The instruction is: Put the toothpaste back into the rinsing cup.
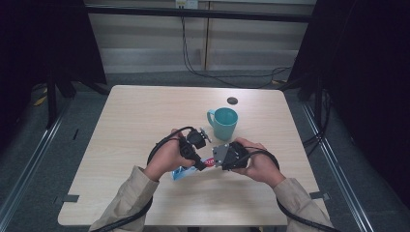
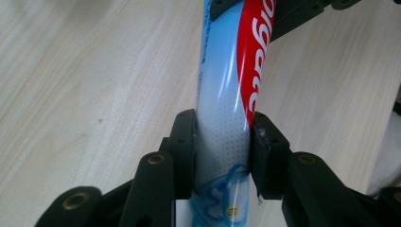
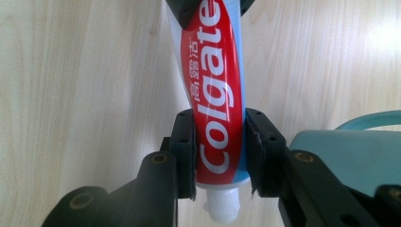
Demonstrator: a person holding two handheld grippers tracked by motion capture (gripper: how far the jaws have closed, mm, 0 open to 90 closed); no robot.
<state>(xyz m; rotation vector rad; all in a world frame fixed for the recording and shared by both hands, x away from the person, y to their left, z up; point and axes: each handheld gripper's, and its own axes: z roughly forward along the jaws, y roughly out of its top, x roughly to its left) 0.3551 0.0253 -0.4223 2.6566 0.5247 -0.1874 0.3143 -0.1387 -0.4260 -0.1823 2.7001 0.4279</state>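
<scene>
Both your grippers are clamped on the toothpaste tube (image 3: 215, 90): right gripper (image 3: 218, 156) at the cap end, left gripper (image 2: 221, 151) at the crimped tail, tube's length running straight between them, mug (image 1: 225, 122) just beyond.

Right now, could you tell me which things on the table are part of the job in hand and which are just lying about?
In use:
- toothpaste tube, clamped at both ends
- left tongs, near its crimped end
- right tongs, near its white cap

Lying about:
- teal mug
- small dark disc
</scene>
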